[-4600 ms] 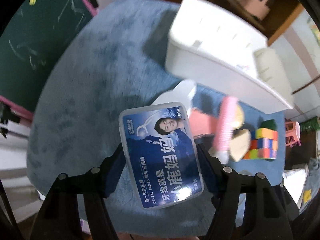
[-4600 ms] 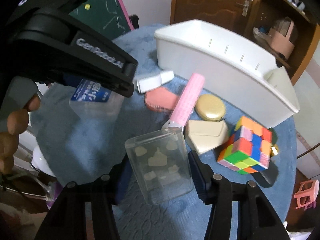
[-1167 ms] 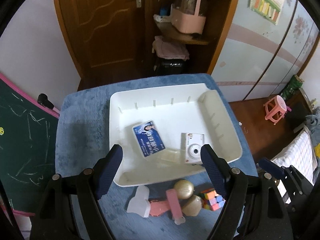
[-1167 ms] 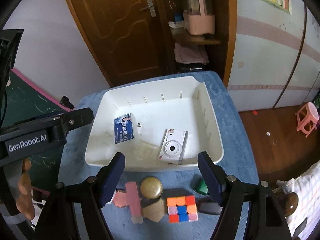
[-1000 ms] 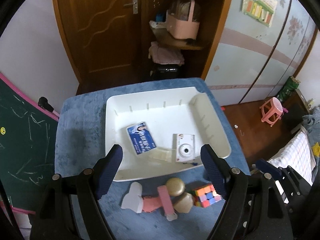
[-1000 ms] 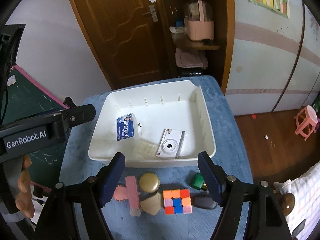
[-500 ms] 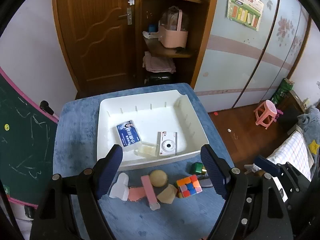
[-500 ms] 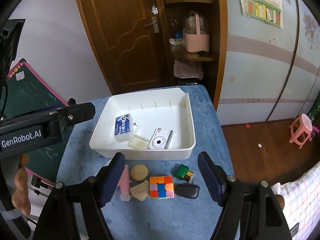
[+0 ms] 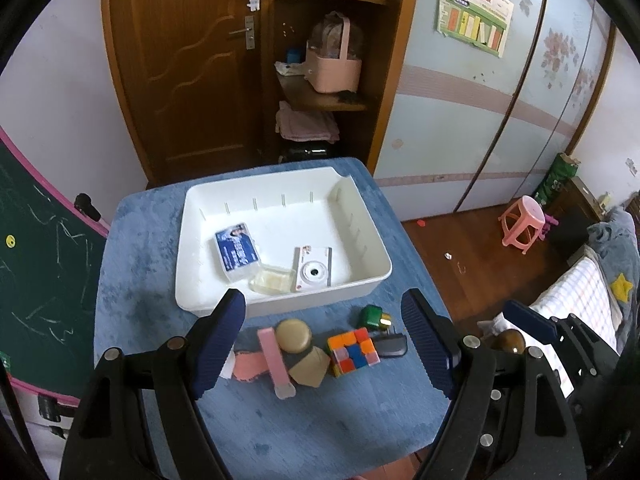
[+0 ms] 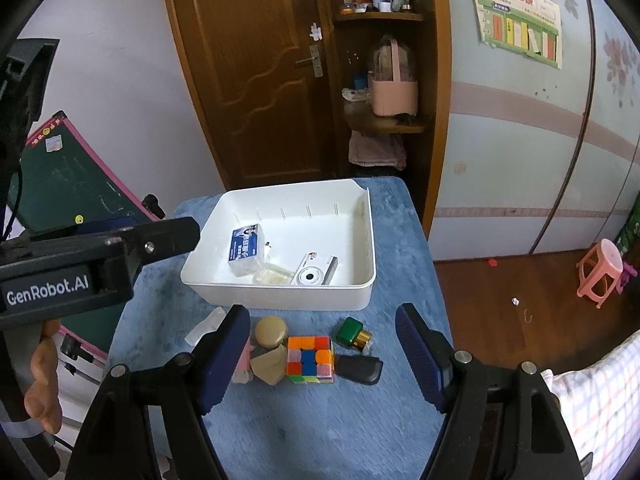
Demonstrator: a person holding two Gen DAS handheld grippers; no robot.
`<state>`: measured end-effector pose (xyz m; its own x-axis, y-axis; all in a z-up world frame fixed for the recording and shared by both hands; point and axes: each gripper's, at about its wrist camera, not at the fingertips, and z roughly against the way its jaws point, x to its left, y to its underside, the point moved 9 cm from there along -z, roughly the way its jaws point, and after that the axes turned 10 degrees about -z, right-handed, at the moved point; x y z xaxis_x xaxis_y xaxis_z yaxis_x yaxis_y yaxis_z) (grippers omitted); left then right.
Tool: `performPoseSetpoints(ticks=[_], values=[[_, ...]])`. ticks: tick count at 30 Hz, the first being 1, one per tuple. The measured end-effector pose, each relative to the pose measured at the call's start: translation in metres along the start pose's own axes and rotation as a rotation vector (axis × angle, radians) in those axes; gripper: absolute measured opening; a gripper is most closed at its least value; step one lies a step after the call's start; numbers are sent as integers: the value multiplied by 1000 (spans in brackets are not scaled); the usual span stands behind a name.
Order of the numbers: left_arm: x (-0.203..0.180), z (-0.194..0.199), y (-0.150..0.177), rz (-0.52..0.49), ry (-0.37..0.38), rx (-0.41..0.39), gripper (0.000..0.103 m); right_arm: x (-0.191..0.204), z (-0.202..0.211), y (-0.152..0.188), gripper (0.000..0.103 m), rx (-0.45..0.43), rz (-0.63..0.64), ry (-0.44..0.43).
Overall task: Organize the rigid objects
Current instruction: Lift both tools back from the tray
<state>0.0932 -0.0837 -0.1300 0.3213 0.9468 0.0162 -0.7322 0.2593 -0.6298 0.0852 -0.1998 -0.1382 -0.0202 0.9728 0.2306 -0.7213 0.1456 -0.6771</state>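
Blue carpet (image 9: 280,420) lies below us; our left gripper (image 9: 324,344) and right gripper (image 10: 322,354) gape wide, holding nothing. Nearest sits a puzzle cube (image 10: 310,359) (between a tan block (image 10: 270,365) and a black case (image 10: 358,369)). Beyond, the white bin (image 9: 360,216) holds a floss box (image 9: 236,249), a clear case (image 9: 272,279) and a camera (image 9: 313,269).

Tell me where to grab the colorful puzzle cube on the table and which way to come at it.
Probably from straight above, closing on the front and back faces of the puzzle cube. Its left side touches the tan block and the black case sits close on its right, so those sides look crowded. The right gripper is open and empty above it.
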Motion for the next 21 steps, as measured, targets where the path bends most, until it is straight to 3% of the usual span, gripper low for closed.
performPoseSetpoints(ticks=[21], values=[[-19, -30, 58, -7, 42, 106, 83, -44, -25, 79, 76, 68, -35, -2]])
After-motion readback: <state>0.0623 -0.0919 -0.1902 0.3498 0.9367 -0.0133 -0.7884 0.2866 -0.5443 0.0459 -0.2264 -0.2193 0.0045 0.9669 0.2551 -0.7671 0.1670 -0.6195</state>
